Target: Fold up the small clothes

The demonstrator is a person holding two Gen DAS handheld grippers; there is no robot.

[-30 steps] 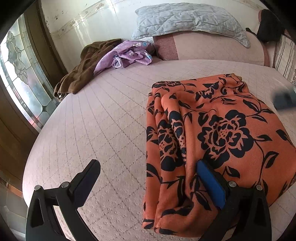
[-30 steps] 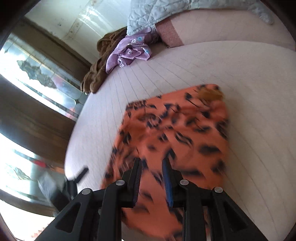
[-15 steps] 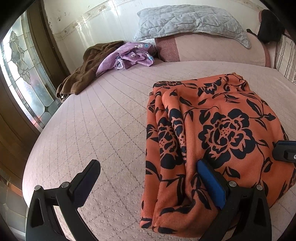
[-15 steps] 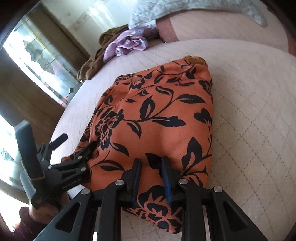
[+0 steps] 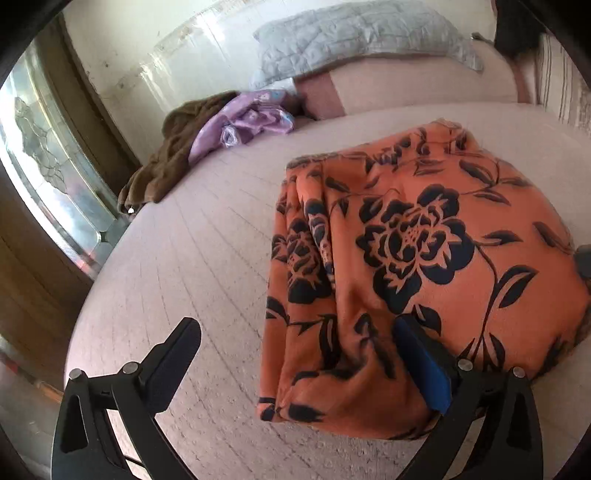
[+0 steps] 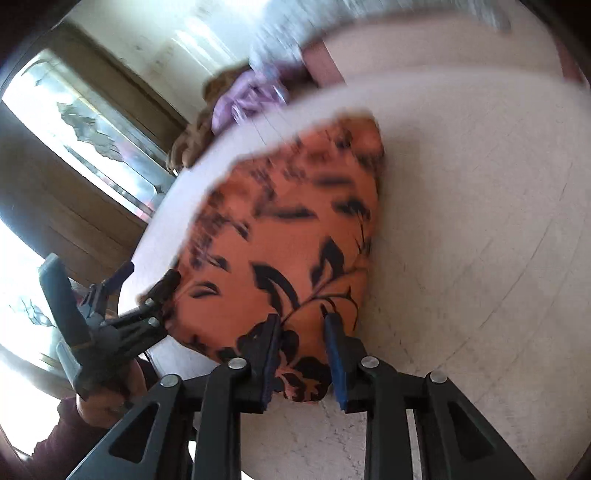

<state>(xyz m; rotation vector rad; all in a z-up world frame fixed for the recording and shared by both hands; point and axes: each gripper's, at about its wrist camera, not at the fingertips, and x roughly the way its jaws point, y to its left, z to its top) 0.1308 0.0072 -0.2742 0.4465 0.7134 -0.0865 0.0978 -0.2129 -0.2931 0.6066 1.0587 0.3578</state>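
Observation:
An orange garment with black flowers point(image 5: 424, 258) lies folded on the pale bed point(image 5: 192, 258). It also shows in the right wrist view point(image 6: 288, 240). My left gripper point(image 5: 295, 354) is wide open; its right finger point(image 5: 421, 365) rests on the cloth's near edge and its left finger point(image 5: 173, 365) is over the bedspread. It also shows in the right wrist view point(image 6: 147, 280), at the cloth's left corner. My right gripper point(image 6: 301, 325) has its jaws a small way apart over the cloth's near corner, with cloth showing between them.
A brown garment point(image 5: 166, 162) and a purple garment point(image 5: 243, 122) lie heaped at the far left of the bed. A grey quilted pillow point(image 5: 354, 33) and a pink bolster point(image 5: 424, 85) lie at the head. A glazed wooden door point(image 5: 48, 166) stands to the left.
The right gripper swung in over the cloth and now sits at its near corner; its jaws have parted slightly. The left gripper stayed wide open at the cloth's near-left edge.

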